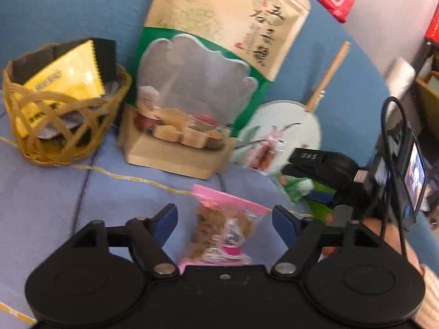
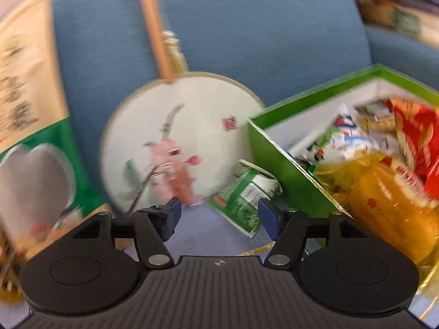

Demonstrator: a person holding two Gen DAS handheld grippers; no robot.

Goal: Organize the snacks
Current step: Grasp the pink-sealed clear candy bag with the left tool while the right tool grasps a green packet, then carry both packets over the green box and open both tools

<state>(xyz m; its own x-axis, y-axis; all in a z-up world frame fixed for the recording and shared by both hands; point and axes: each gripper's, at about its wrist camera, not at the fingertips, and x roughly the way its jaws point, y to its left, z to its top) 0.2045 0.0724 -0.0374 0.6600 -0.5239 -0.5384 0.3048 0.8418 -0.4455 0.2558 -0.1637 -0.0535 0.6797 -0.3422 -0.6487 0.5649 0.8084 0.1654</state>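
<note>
A: Pink-topped clear zip bag of brown snacks [image 1: 223,230] lies flat on the blue fabric sofa seat [image 1: 49,200], between the spread fingers of the left gripper [image 1: 223,223]; jaws wide, nothing held.

B: Right gripper [image 2: 219,219] likewise gapes, empty; a green foil snack packet [image 2: 242,203] lies just ahead, beside the green cardboard box [image 2: 285,175] packed with snacks; woven wicker basket [image 1: 65,139] holds a yellow packet [image 1: 59,87].

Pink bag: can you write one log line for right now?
left gripper open | pink bag between fingers, ungrasped | right gripper open, empty
</note>
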